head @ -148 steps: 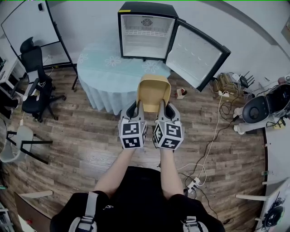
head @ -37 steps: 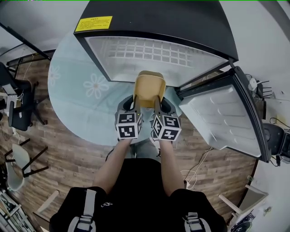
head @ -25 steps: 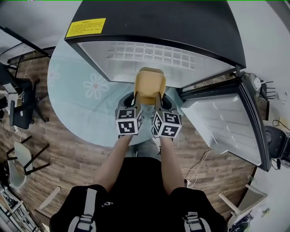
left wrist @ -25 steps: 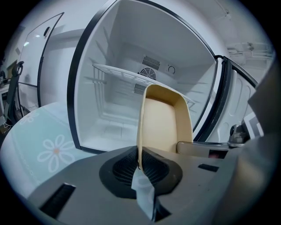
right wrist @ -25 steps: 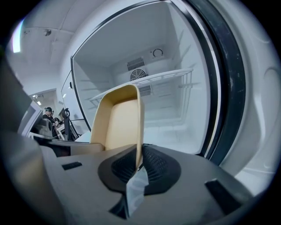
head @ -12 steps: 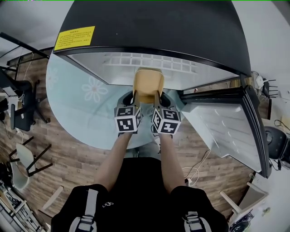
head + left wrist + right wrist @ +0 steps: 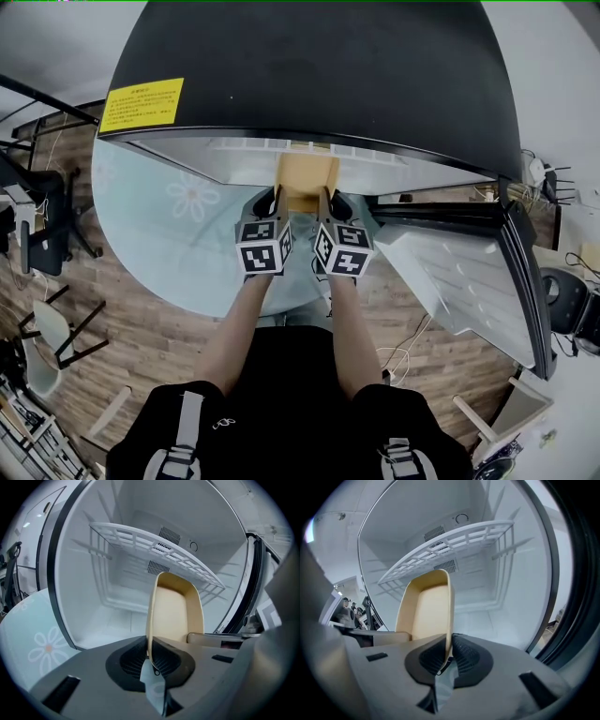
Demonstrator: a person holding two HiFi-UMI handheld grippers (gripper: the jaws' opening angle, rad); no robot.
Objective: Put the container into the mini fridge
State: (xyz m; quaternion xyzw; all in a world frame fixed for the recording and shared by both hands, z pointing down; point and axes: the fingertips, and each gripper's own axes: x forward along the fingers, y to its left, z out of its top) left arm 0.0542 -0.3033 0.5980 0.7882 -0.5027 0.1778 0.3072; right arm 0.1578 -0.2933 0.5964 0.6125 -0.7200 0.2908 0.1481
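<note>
Holding the tan container (image 7: 306, 176) from both sides, right at the mouth of the open mini fridge (image 7: 309, 66). On the left gripper (image 7: 149, 649), fingers shut tight on the container's left wall, with the thin rim pinched between the ribbed pads. Same on the right gripper (image 7: 447, 648), with fingers clamped on the right wall. Carried level, open side up, with the far end past the fridge's front edge and under the white wire shelf (image 7: 154, 550). Cannot tell whether resting on the fridge floor or held above it. From the head view, mostly hidden beneath the black fridge top, with only the near end showing between the two marker cubes. Fridge set on a round bench (image 7: 178, 234) under a pale blue flowered cloth, with the door (image 7: 459, 272) swung wide to the right. Yellow label (image 7: 141, 103) stuck near the left front corner of the fridge top. Below, a wooden floor (image 7: 131, 347) and, off to the left, a black office chair (image 7: 42, 225).
</note>
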